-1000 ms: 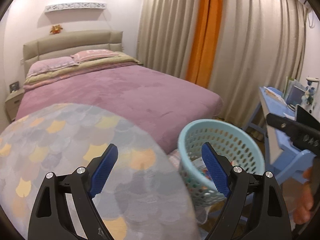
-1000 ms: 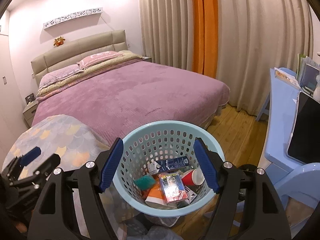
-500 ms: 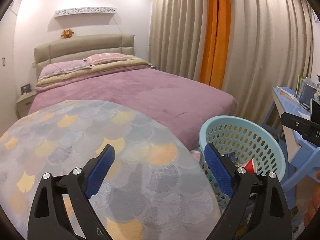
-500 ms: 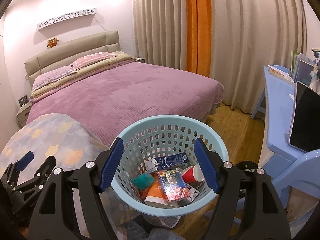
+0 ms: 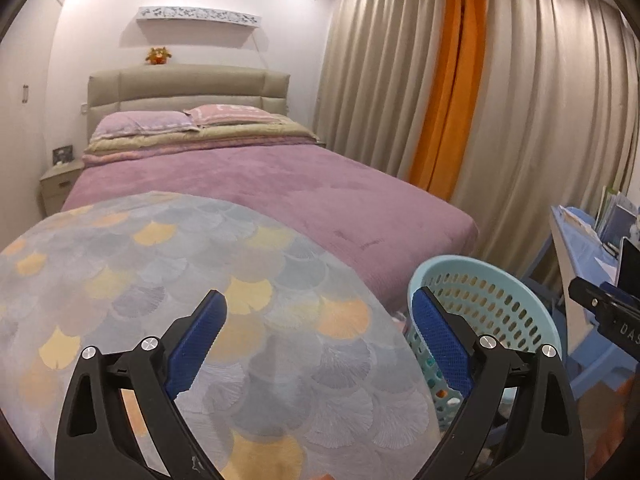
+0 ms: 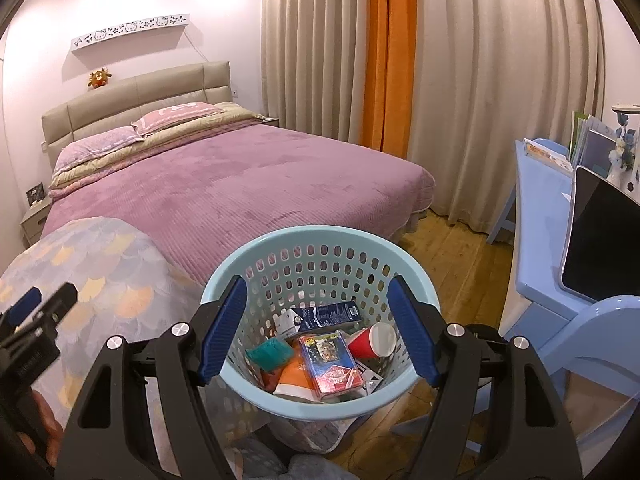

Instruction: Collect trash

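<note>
My right gripper [image 6: 316, 330] and left gripper [image 5: 318, 340] both spread, empty. Basket [image 6: 280, 244] beside bed corner holds red cup [image 6: 370, 346], boxes. No loose trash visible; judge collection nearly done.

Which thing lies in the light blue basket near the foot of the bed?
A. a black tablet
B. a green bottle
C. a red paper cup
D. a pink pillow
C: in the right wrist view a red paper cup lies on its side among the packets inside the basket; the pillows are on the bed and the tablet is on the desk.
</note>
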Available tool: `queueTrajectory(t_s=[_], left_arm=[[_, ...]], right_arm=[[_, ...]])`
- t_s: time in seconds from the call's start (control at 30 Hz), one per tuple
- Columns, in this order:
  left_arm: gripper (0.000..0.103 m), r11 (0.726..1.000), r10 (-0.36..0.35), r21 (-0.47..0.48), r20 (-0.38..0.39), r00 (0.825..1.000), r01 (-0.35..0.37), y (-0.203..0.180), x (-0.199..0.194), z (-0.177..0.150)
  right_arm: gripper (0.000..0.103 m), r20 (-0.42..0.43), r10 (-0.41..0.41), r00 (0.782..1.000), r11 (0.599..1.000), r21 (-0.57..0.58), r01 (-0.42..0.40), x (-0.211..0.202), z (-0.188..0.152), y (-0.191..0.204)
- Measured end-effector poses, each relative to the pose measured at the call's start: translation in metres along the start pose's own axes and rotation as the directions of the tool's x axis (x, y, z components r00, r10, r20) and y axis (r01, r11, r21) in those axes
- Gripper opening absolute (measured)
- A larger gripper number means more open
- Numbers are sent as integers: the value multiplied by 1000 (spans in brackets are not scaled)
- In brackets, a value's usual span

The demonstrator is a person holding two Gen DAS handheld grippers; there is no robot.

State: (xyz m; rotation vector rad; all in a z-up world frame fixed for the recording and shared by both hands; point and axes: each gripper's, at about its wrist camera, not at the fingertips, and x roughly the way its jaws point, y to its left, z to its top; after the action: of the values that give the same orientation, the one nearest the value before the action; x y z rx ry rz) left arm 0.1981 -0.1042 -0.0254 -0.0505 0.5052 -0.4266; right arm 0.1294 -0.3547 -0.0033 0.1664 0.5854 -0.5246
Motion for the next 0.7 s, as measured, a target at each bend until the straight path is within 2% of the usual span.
queueTrajectory(t_s=[0.3,0.7], left_arm=[[91,999,29,39,27,999,-30,-5,-7,1],[91,998,33,50,19,999,-33,-3,-4,1]], right_arm=[[69,10,-1,1000,1000,-12,1,-6,-4,0],[71,14,1,1000,1000,-5,-1,-11,-4,-2]])
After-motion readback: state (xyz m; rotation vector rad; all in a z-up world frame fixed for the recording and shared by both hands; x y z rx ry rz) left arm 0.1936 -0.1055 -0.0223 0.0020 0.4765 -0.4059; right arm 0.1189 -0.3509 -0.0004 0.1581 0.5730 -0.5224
